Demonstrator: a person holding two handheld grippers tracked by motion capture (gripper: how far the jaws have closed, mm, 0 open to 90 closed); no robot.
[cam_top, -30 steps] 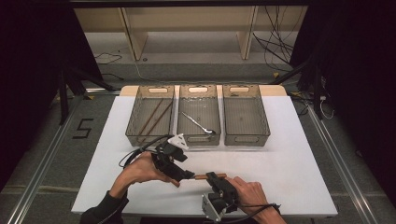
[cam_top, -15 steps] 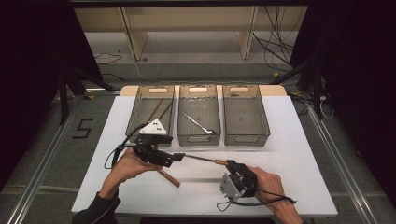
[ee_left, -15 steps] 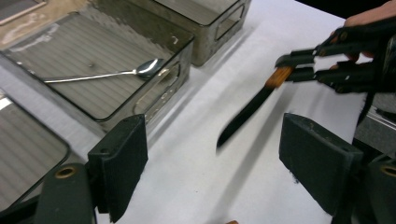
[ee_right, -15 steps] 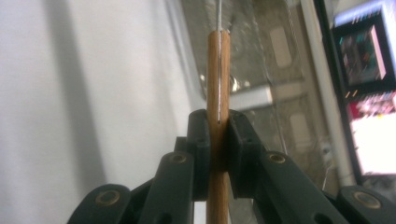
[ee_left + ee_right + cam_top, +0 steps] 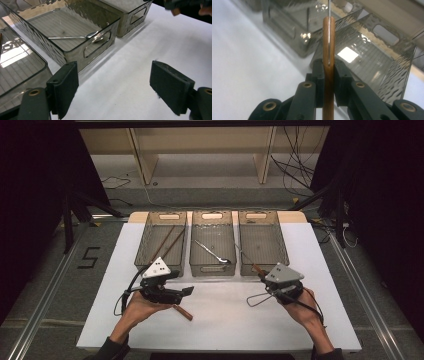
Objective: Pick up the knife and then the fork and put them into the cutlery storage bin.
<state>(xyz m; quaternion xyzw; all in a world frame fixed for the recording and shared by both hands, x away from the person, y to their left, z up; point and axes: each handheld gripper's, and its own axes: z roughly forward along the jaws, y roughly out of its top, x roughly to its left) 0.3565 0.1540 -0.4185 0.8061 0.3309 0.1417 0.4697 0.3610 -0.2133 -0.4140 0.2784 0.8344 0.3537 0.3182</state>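
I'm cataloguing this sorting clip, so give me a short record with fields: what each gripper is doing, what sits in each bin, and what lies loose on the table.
right gripper: shut on a wooden-handled utensil, near the right bin
left gripper: open, nothing between the pads, over the white table
left bin: chopsticks
middle bin: metal spoon
loose on table: brown stick beside the left hand

Glossy wooden handle, shiny metal spoon, clear ribbed plastic bins, matt white table.
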